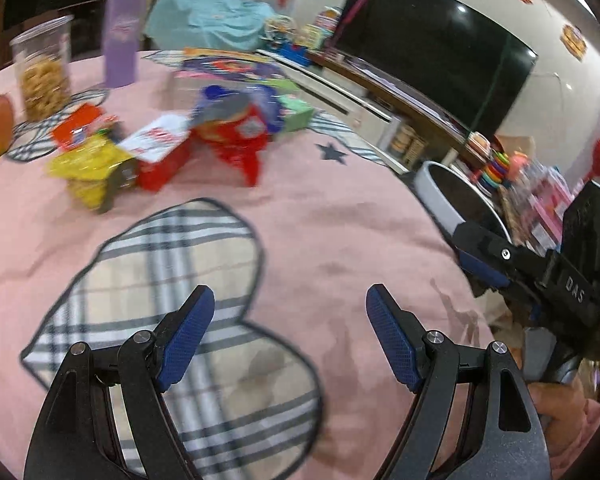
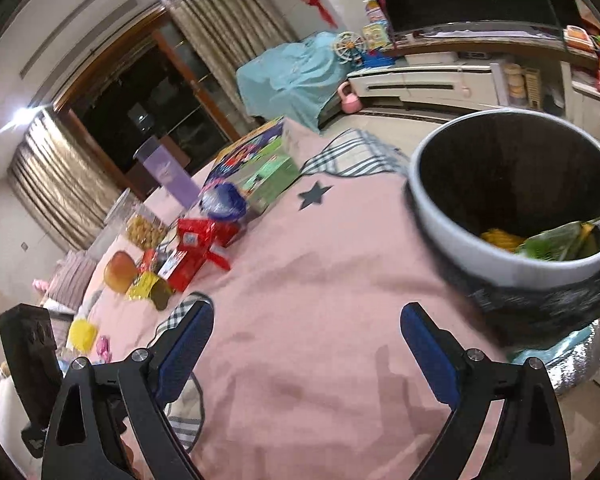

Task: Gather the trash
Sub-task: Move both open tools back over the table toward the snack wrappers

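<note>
Left gripper [image 1: 289, 304], right gripper [image 2: 306, 322]: jaws wide, empty. Wrapper pile [image 1: 155, 148] upper left: probably light, crinkly, slippery; pinch a flat edge. Bin [image 2: 452, 216] right.

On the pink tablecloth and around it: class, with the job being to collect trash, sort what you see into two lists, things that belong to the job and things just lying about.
Belongs to the job:
- trash bin, wrappers already inside
- yellow wrapper
- red packet
- red and white box

Just lying about:
- snack jar
- purple cup
- television
- green box
</note>
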`<action>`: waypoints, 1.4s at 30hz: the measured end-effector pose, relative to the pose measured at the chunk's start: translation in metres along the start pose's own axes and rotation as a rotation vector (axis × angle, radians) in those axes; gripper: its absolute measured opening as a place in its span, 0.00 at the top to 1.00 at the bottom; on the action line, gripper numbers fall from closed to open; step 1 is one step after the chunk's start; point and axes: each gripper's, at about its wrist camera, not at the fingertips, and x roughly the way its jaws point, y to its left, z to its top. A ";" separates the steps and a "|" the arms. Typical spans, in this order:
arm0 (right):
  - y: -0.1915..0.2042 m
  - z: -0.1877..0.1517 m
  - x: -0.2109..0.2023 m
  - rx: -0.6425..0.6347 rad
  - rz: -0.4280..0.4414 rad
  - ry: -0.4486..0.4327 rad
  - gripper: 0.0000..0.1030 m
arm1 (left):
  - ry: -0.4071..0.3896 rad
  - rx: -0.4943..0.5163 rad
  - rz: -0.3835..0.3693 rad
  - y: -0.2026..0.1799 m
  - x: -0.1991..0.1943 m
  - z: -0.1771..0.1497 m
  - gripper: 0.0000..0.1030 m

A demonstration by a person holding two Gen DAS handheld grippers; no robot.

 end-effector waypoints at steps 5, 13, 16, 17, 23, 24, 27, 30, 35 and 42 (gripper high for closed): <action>0.026 -0.012 0.015 -0.064 0.024 0.022 0.07 | -0.015 -0.048 0.044 0.030 -0.010 -0.006 0.22; 0.061 -0.019 0.044 -0.134 0.046 0.057 0.07 | -0.029 -0.130 0.093 0.077 -0.023 -0.006 0.22; 0.070 -0.020 0.054 -0.150 0.049 0.070 0.07 | -0.034 -0.143 0.112 0.088 -0.026 -0.005 0.22; 0.073 -0.019 0.057 -0.157 0.047 0.072 0.07 | -0.031 -0.149 0.118 0.091 -0.025 -0.005 0.22; 0.082 -0.015 0.073 -0.170 0.046 0.085 0.07 | -0.028 -0.175 0.134 0.106 -0.023 -0.001 0.22; 0.083 -0.014 0.075 -0.172 0.045 0.086 0.07 | -0.027 -0.179 0.136 0.109 -0.022 0.000 0.22; 0.089 -0.011 0.083 -0.190 0.038 0.087 0.07 | -0.027 -0.191 0.133 0.114 -0.018 0.005 0.22; 0.094 -0.005 0.090 -0.202 0.040 0.086 0.07 | -0.026 -0.197 0.121 0.116 -0.014 0.010 0.22; 0.100 0.004 0.104 -0.230 0.043 0.088 0.07 | -0.044 -0.196 0.119 0.120 -0.008 0.025 0.22; 0.109 0.016 0.126 -0.268 0.039 0.109 0.07 | -0.065 -0.270 0.089 0.139 0.002 0.048 0.21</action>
